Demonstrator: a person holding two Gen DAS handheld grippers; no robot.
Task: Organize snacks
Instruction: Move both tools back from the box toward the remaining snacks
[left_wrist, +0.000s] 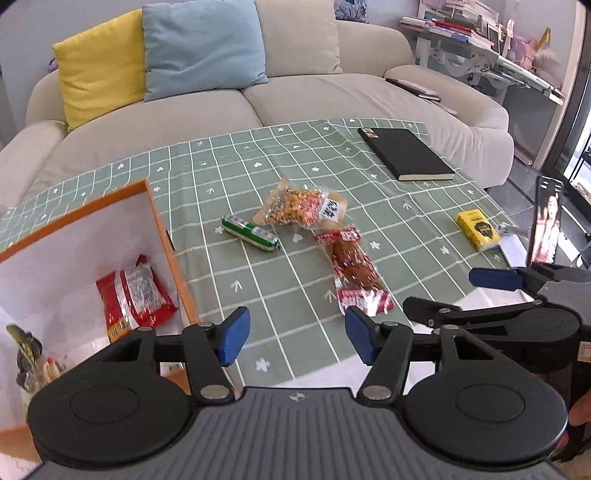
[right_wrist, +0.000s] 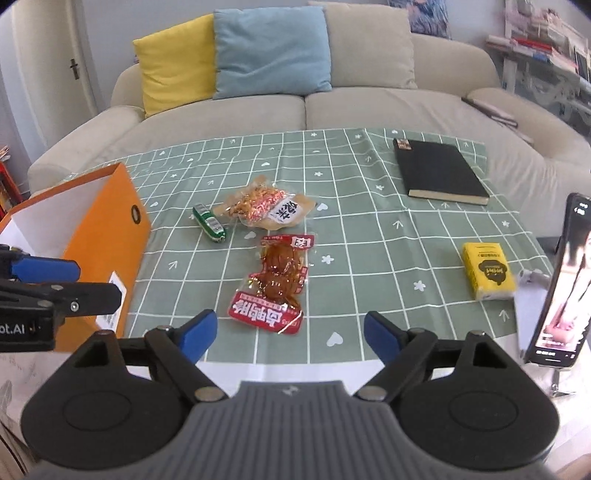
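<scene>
Bench (right_wrist: 369, 258) under a green checked cloth; three snack packets lie loose at its middle, near one another: one green sausage stick (right_wrist: 209, 223), one clear pouch of mixed nuts (right_wrist: 266, 208), one red vacuum-packed meat snack (right_wrist: 277, 286) nearest the grippers. Orange box (left_wrist: 168, 236) at the left edge, open-topped; one red packet (left_wrist: 136, 295) inside, other contents at its lower corner too unclear to name. All packets likely light, soft and slippery in film; the meat snack is best pinched across its flat sealed end, the sausage stick across its middle. Left gripper (left_wrist: 295, 338): fingers spread, nothing between. Right gripper (right_wrist: 290, 336): fingers spread wide, empty, just short of the meat snack.
</scene>
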